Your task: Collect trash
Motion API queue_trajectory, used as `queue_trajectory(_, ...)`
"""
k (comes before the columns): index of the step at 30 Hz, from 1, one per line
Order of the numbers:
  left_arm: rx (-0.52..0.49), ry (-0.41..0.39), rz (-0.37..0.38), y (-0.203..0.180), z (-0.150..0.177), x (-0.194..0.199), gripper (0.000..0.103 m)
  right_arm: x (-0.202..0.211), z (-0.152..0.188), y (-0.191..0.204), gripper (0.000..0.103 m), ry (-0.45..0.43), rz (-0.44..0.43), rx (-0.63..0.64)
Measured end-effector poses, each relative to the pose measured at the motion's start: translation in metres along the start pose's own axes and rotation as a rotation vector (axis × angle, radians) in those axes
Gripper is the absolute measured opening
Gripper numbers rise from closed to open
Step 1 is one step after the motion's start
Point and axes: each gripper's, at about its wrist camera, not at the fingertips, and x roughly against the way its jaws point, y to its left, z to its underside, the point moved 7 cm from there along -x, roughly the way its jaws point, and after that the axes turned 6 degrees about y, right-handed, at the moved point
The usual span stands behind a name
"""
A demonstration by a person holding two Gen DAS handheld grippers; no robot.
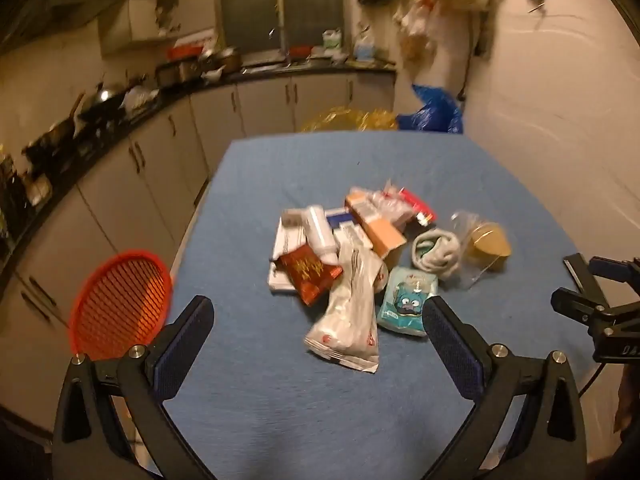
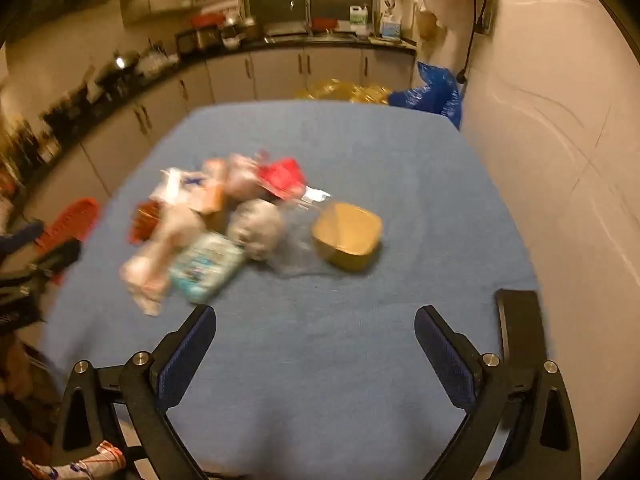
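Observation:
A pile of trash lies mid-table on the blue cloth (image 1: pixel 280 400): a white wrapper (image 1: pixel 348 320), a dark red packet (image 1: pixel 310 272), a teal cartoon packet (image 1: pixel 406 306), an orange box (image 1: pixel 378 228), a rolled grey sock (image 1: pixel 434 254), and a brown paper cup in clear plastic (image 1: pixel 486 246). My left gripper (image 1: pixel 318 332) is open and empty, just short of the white wrapper. My right gripper (image 2: pixel 316 344) is open and empty above bare cloth (image 2: pixel 320 380), near the cup (image 2: pixel 346 236) and the teal packet (image 2: pixel 208 266). The right wrist view is blurred.
An orange mesh basket (image 1: pixel 120 304) stands off the table's left edge, also in the right wrist view (image 2: pixel 68 222). Kitchen cabinets (image 1: pixel 160 148) run along the left and back. A blue bag (image 1: pixel 434 110) and yellow bags (image 1: pixel 352 120) sit beyond the far edge. A wall (image 1: pixel 560 120) is at right.

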Motion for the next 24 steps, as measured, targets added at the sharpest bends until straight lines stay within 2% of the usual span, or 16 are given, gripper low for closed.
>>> queue_trajectory(8, -0.044, -0.002, 0.013, 0.013, -0.006, 0.022, 0.103, 0.03, -0.005, 0.038, 0.101, -0.063, 0.016, 0.037)
queue_trajectory(13, -0.015, -0.01, 0.008, 0.031, -0.003, 0.029, 0.103, 0.035, -0.006, 0.053, 0.101, -0.064, 0.01, 0.053)
queue_trajectory(24, 0.009, -0.021, 0.005, 0.047, -0.002, 0.04, 0.103, 0.042, -0.012, 0.079, 0.101, -0.094, -0.014, 0.086)
